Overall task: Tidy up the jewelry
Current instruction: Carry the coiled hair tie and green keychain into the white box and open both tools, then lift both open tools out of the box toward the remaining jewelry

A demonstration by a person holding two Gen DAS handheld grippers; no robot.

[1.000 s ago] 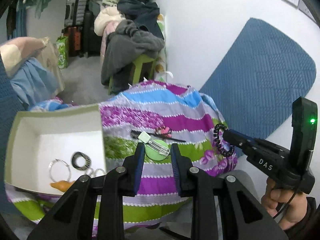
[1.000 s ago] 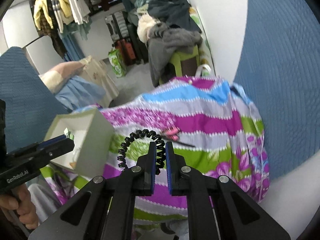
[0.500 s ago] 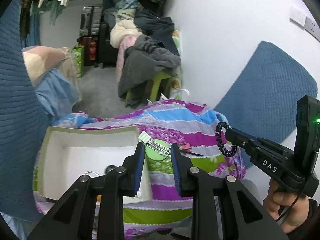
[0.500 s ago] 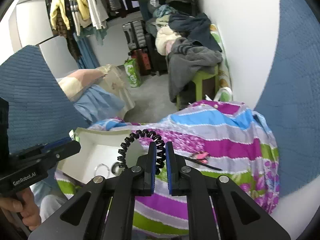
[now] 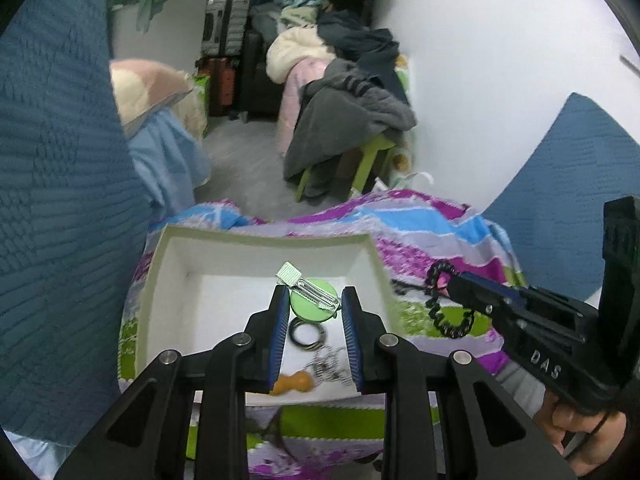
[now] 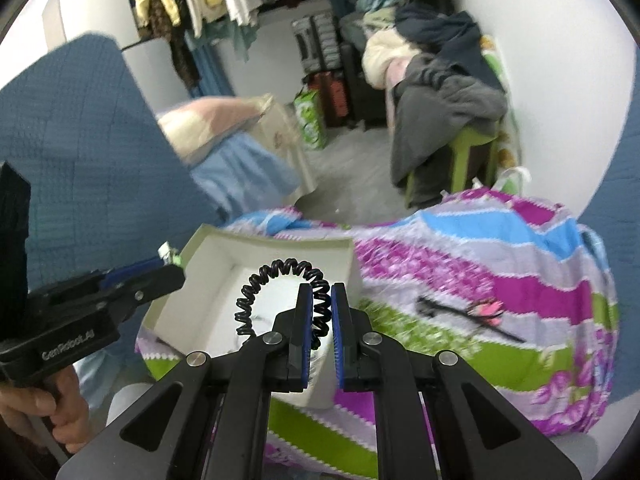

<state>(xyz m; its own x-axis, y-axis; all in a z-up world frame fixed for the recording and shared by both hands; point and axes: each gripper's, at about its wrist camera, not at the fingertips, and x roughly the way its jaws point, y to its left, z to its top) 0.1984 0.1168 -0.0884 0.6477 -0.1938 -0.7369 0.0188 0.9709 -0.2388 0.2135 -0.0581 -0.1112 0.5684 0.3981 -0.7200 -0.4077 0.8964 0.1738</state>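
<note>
From your left wrist, the right gripper read "DAS" on its side and pinched a black coil tie past the box's right wall. Your left gripper clamped a green disc clip over the white box; its silver bar ran diagonally, comb end up-left. Below it in the box lay a dark ring, a blurred chain and an orange piece.

From your right wrist, the left gripper read "GenRobot.AI". Your right jaws were closed on the coil tie, its loop arching up-left over the box. A pink clip lay on the striped cloth, long axis slanting down-right
</note>
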